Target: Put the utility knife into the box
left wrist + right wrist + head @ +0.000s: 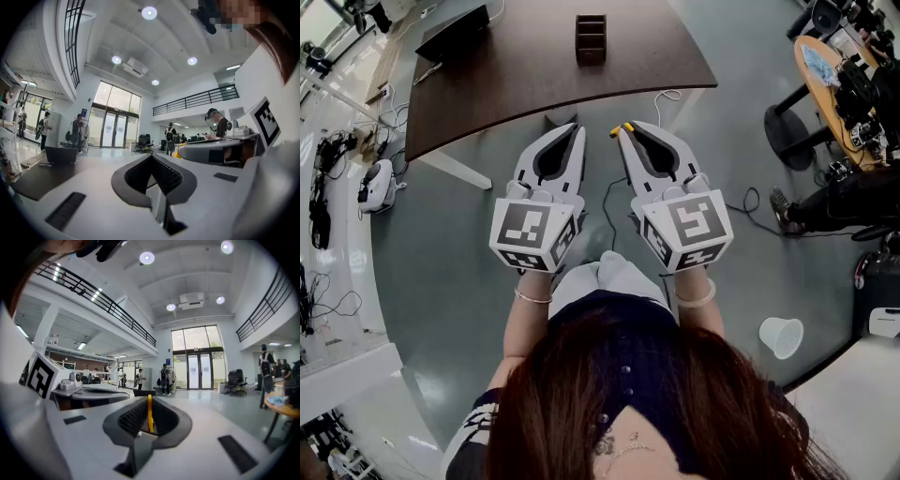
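Nearest my head camera is the person's dark hair (628, 403), filling the bottom of the view. Beyond it the dark worktop (516, 66) spans the top, well apart from both claws, which hang side by side over the grey floor (459, 262). My left claw (578, 127) has its jaws together with nothing between them. My right claw (621, 129) is clamped on the utility knife (149, 413), a thin yellow strip upright between its jaws. The brown box (591, 39) sits on the worktop, ahead of both claws. A pale cup (781, 336) sits on the floor to my right.
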`<state>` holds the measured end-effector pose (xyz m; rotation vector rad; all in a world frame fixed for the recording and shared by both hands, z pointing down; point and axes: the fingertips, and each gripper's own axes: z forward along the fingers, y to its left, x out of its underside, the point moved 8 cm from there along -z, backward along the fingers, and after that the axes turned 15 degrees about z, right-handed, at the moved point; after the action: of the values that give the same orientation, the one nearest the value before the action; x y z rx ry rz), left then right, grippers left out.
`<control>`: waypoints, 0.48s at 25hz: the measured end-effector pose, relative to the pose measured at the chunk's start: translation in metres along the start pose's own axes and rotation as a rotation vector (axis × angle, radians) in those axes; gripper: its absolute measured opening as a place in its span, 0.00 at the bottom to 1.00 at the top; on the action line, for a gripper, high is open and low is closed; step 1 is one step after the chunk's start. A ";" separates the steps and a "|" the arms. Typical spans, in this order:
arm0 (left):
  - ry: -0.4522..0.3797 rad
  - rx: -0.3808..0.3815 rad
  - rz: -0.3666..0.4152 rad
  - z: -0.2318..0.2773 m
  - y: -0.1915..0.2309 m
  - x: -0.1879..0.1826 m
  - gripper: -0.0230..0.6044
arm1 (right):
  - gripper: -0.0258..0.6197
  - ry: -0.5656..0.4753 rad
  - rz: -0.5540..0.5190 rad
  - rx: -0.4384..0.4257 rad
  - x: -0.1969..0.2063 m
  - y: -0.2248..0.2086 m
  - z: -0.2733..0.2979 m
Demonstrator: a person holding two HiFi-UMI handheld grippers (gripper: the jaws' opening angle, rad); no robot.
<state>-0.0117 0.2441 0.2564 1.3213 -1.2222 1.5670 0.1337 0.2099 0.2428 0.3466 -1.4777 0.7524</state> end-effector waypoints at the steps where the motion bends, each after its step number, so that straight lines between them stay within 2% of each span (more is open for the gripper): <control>1: 0.003 0.001 0.001 0.001 -0.003 -0.001 0.04 | 0.09 -0.001 0.003 -0.001 -0.001 -0.002 -0.002; 12: 0.020 0.013 -0.003 0.009 -0.013 -0.001 0.04 | 0.09 -0.013 0.035 -0.003 -0.002 -0.014 -0.008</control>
<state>0.0028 0.2393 0.2584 1.3114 -1.1995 1.5850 0.1487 0.2047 0.2435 0.3248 -1.5006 0.7773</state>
